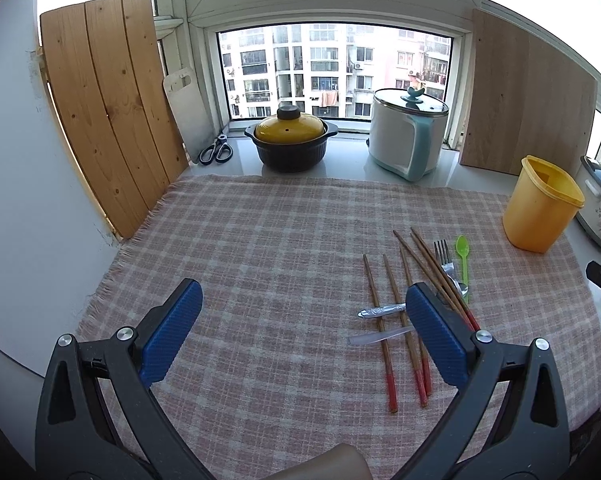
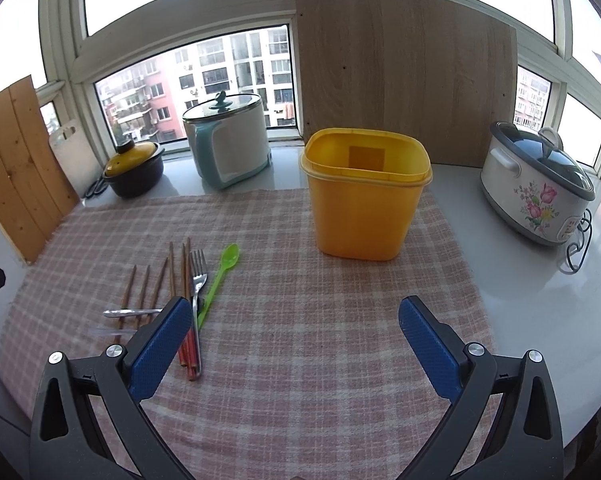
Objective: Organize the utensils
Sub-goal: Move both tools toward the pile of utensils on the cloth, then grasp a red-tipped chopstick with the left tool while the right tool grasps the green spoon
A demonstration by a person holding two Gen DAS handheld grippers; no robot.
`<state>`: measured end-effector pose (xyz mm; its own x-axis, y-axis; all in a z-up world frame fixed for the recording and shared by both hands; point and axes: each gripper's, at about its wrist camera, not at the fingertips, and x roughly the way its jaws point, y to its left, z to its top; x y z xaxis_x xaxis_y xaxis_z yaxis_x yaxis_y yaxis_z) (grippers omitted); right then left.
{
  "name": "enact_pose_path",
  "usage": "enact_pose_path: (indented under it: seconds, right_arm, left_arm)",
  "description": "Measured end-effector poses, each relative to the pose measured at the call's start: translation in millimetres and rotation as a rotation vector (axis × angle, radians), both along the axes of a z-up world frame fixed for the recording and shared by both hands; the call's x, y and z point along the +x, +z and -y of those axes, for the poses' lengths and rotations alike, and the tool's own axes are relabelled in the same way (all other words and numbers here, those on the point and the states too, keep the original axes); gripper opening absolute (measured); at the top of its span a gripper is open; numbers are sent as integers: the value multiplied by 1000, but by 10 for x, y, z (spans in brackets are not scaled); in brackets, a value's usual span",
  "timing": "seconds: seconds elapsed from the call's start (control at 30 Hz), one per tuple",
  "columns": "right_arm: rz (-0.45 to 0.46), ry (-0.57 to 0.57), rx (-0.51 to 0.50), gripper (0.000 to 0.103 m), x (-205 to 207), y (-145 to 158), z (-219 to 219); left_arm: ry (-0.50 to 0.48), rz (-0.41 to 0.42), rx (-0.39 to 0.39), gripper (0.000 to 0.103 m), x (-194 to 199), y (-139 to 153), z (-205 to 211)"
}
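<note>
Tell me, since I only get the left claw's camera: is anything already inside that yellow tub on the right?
Observer: Nothing that I can see. The right camera looks into the open top of the yellow tub, and only its bare inner wall shows, with no utensils sticking up.
Visitor: And the other claw, is it carrying something?
Observer: No. The right claw is wide open and holds nothing. It sits over the checked cloth, with the fork and green spoon beside its left finger and the tub ahead.
</note>
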<state>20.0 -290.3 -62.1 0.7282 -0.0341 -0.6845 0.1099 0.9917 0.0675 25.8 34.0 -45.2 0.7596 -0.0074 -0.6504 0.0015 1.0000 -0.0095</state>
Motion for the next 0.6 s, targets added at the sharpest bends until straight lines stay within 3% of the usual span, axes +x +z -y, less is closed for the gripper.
enact_pose_path:
  seconds: [0.07,0.33,0.6]
  right_arm:
    - [-10,13,3,102,33,-25,-22]
    - [-67,101,25,102,233,-128,-137]
    - [-152,165,86,85,465,-332,-168]
  left_arm:
    - [-17,-17,-7,102,8,-23,-14]
    - [-106,-118,-41,81,7,-207,80]
    - [-146,-237,-134,57,-26,-550,139]
